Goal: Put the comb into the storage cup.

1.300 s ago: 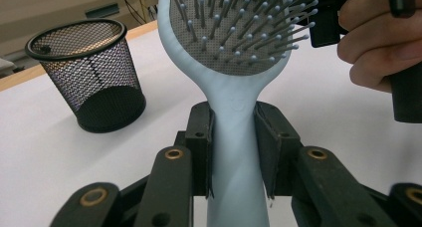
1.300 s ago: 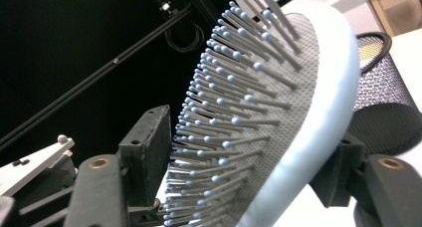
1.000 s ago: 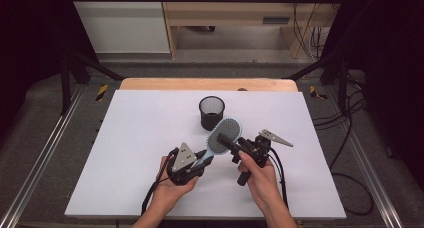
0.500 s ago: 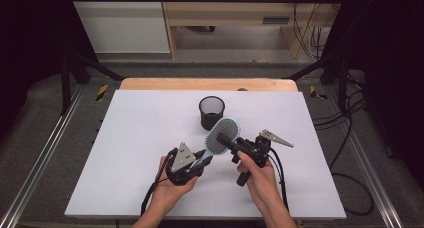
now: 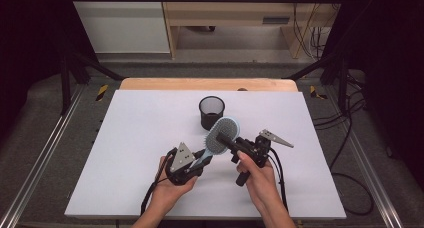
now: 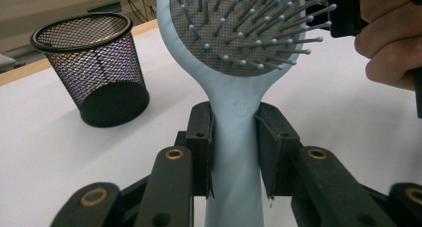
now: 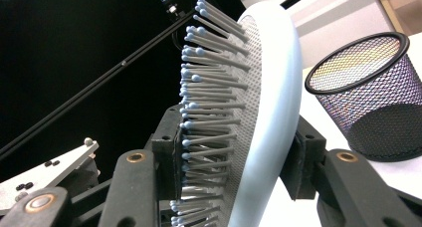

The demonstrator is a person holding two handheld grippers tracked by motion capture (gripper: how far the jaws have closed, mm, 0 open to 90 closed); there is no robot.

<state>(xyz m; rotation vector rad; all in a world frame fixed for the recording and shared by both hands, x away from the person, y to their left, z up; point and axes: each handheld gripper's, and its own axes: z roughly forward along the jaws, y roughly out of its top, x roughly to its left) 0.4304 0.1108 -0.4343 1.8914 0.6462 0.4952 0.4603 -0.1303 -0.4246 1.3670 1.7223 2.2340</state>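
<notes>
Hairbrush [image 5: 218, 138], pale blue, is held above the tabletop [image 5: 125, 138]: the left gripper [image 5: 192, 164] is clamped on its handle, the right gripper [image 5: 231, 143] on its bristled head. Probably a handover; one gripper must release. Just beyond stands a mesh cup [image 5: 211, 112], with open room around.

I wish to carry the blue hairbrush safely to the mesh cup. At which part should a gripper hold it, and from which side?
Grip the hairbrush by its handle, just below the head, closing on its two narrow edges as the left gripper does. The handle is slim and smooth. The right gripper squeezes the head over its bristles, which probably holds less firmly.
</notes>
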